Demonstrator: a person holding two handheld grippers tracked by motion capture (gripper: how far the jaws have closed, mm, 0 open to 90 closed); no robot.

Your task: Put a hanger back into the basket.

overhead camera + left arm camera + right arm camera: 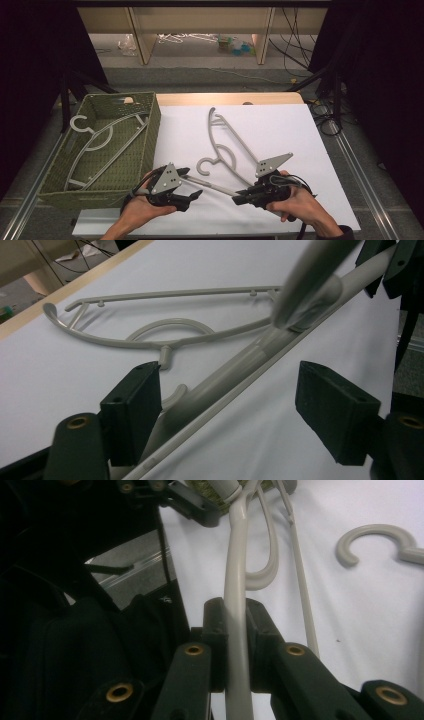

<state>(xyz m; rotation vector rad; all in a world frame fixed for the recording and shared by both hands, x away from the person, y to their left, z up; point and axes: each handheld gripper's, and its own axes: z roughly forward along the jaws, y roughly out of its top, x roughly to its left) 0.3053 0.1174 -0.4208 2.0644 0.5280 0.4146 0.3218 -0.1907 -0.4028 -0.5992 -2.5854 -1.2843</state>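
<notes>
The grey hanger (227,150) lay on the white table (300,150), its bar clamped in the right gripper (235,650). The left gripper (227,405) was kept open around the bar, not pressing. With one grip only, the hanger could swing or slip when lifted.

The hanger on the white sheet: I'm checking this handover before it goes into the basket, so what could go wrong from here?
1. The right claw pinches the hanger only at one end of its thin bar, so it could twist or slip.
2. The left claw stands open around the bar, not gripping, and may close off-centre.
3. The basket already holds another hanger; the hooks might snag.
</notes>
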